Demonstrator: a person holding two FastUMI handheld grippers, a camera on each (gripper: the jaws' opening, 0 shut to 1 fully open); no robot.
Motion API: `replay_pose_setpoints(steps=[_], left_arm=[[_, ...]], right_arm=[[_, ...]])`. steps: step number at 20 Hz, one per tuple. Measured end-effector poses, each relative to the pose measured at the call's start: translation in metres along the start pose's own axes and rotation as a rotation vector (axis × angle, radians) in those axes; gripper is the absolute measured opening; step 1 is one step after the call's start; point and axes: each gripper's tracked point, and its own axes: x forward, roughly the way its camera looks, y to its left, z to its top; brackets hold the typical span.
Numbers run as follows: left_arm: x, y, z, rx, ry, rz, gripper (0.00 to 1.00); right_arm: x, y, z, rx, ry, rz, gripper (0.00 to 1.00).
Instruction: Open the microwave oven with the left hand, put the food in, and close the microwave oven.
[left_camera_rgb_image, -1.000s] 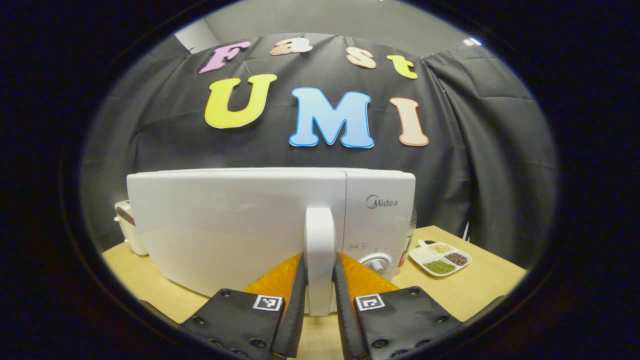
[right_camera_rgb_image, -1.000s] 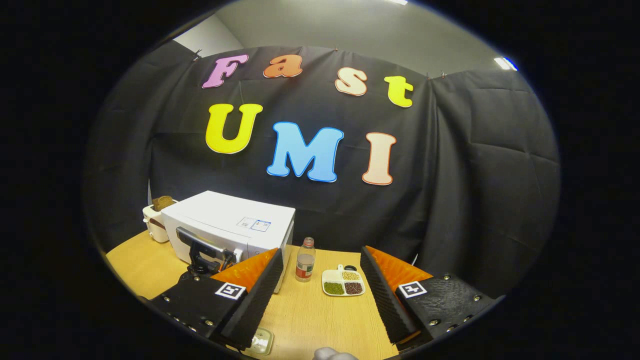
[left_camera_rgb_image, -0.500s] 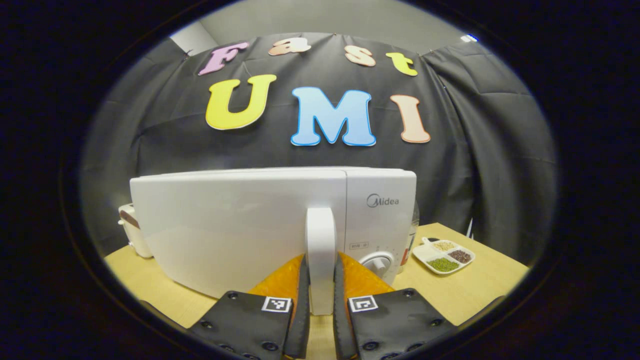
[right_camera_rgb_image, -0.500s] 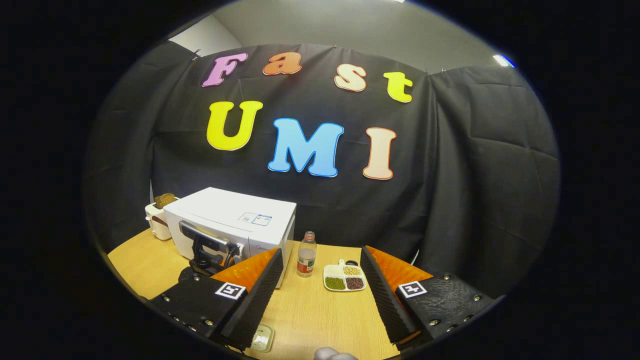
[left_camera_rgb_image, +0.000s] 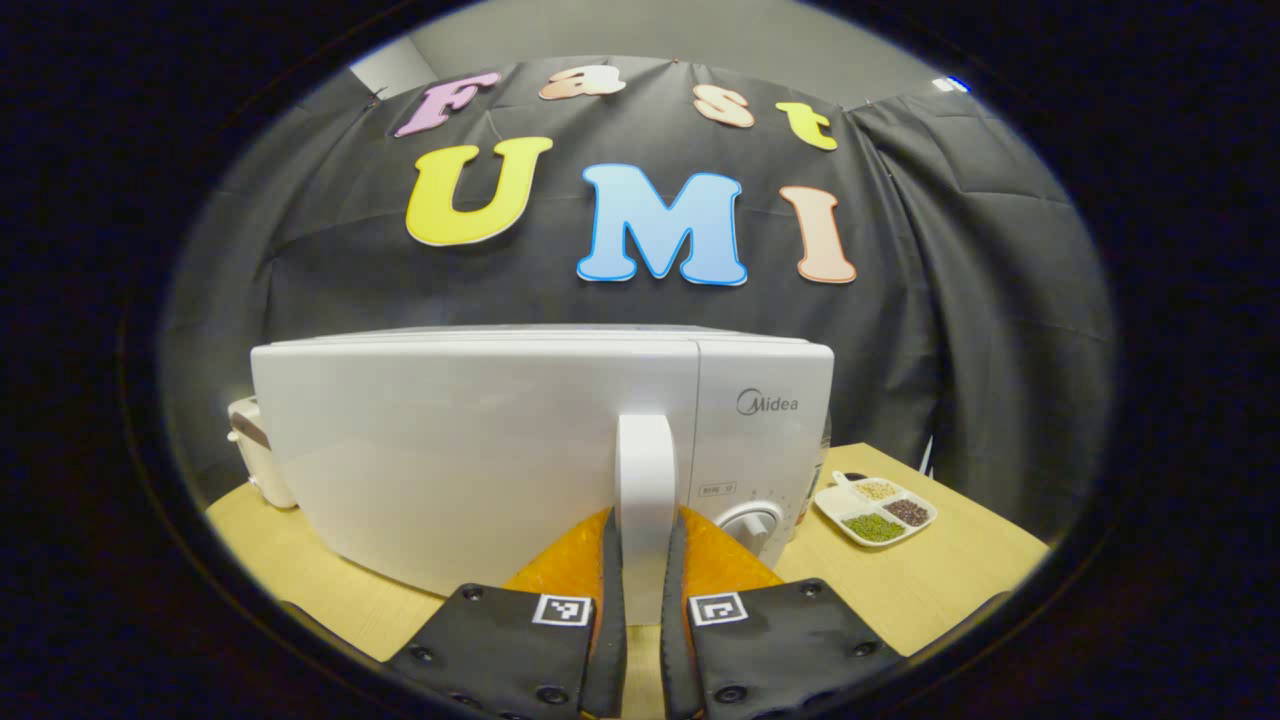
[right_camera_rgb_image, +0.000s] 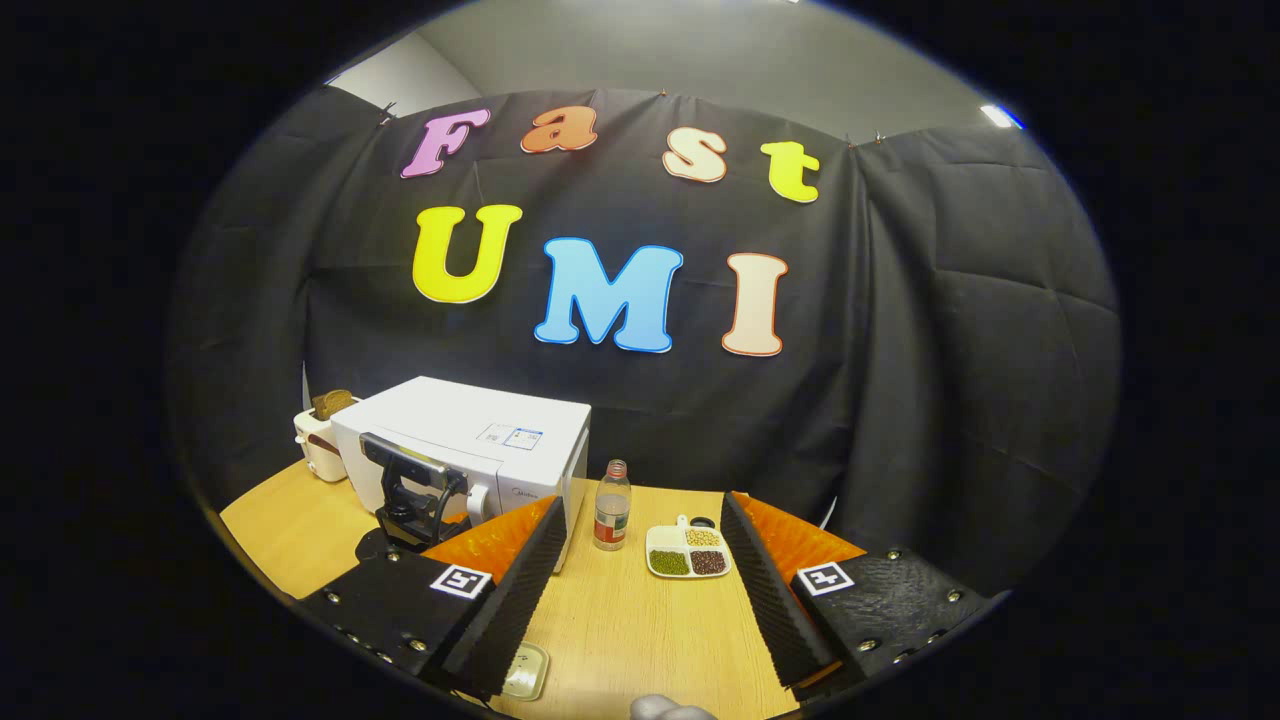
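On the table (right_camera_rgb_image: 640, 620), left to right, we list: toaster (right_camera_rgb_image: 318, 448); microwave oven (left_camera_rgb_image: 480, 450), long axis across, door closed and facing us, left claw (left_camera_rgb_image: 636, 560) clamped on its upright handle (left_camera_rgb_image: 645, 480); bottle (right_camera_rgb_image: 611, 520); food tray (right_camera_rgb_image: 686, 553); right claw (right_camera_rgb_image: 640, 560), fingers wide apart.

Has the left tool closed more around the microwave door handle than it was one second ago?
Yes. In the left gripper view the fingers now press the white door handle from both sides; earlier small gaps showed. The microwave oven door looks shut.
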Motion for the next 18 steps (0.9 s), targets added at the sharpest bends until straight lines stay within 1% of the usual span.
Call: replay_pose_setpoints(steps=[2, 3, 4, 5, 7, 9, 12, 14, 16, 18], left_arm=[[-0.003, 0.0, -0.001, 0.0, 0.012, 0.001, 0.22], [-0.014, 0.0, -0.011, -0.016, 0.05, 0.014, 0.22], [-0.031, 0.002, -0.008, 0.004, 0.019, 0.015, 0.22], [-0.046, 0.001, -0.001, 0.047, -0.024, 0.01, 0.22], [-0.075, 0.009, -0.01, 0.063, -0.027, -0.004, 0.22], [-0.099, 0.015, -0.016, 0.064, -0.004, -0.021, 0.22], [-0.13, 0.029, -0.02, 0.081, 0.022, -0.024, 0.22], [-0.149, 0.039, -0.025, 0.082, 0.036, -0.006, 0.23], [-0.17, 0.051, -0.028, 0.091, 0.055, 0.034, 0.24], [-0.191, 0.065, -0.029, 0.093, 0.056, 0.075, 0.28]], right_arm=[[-0.001, 0.0, 0.003, 0.002, -0.007, 0.004, 0.95], [-0.002, -0.001, 0.004, 0.001, -0.013, 0.005, 0.95], [-0.003, -0.001, 0.004, 0.0, -0.015, 0.007, 0.95], [-0.003, -0.001, 0.004, 0.002, -0.015, 0.009, 0.95], [-0.004, 0.001, 0.004, 0.016, -0.015, 0.023, 0.95], [-0.005, 0.007, 0.002, 0.027, -0.014, 0.039, 0.95], [-0.007, 0.034, -0.001, 0.058, -0.002, 0.095, 0.95], [-0.011, 0.051, 0.0, 0.056, -0.003, 0.135, 0.95], [-0.016, 0.068, 0.002, 0.041, -0.01, 0.17, 0.95], [-0.021, 0.084, 0.006, 0.033, -0.018, 0.209, 0.95]])
